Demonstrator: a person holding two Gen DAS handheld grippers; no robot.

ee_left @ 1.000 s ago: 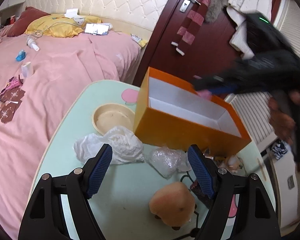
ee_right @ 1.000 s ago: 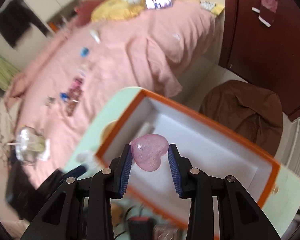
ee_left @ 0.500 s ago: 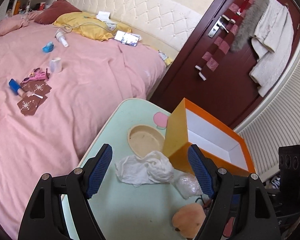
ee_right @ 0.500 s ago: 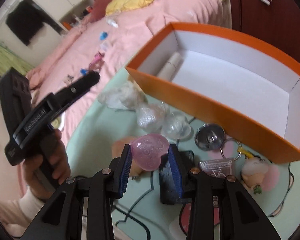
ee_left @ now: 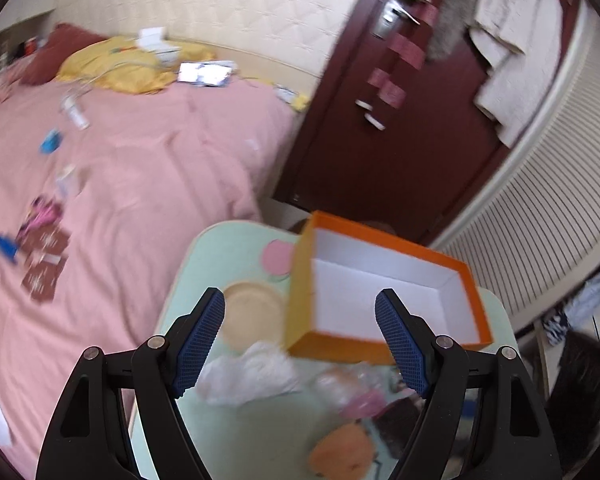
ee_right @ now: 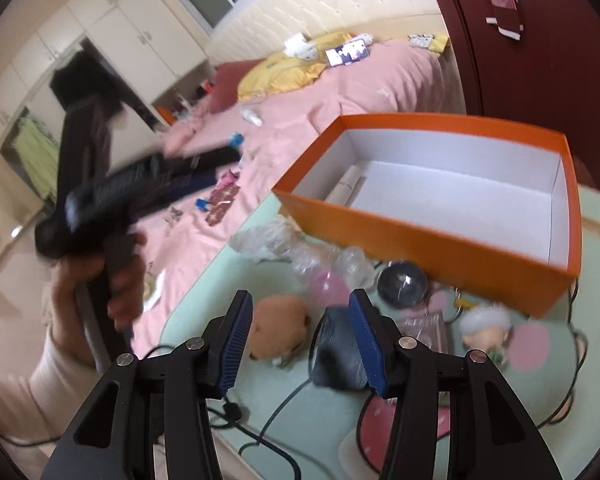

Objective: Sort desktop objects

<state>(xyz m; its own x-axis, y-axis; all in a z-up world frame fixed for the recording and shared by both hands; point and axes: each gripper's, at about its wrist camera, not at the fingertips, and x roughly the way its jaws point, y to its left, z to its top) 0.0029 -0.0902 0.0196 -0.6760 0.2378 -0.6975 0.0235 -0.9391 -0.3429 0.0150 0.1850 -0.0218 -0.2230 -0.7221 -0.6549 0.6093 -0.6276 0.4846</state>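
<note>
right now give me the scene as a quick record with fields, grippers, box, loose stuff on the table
left gripper: jaws open, empty, above the table
right gripper: jaws open, empty
pink heart: on the table, outside the box
orange box: open, a white tube lies inside
plush toy: on the table near the right gripper
crumpled plastic: beside the box's front wall
round dish: left of the box

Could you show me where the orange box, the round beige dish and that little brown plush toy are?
orange box (ee_right: 440, 236), right wrist view, on its near orange wall.
beige dish (ee_left: 252, 316), left wrist view, on the middle of its inside.
brown plush toy (ee_right: 278, 330), right wrist view, on its rounded body.
</note>
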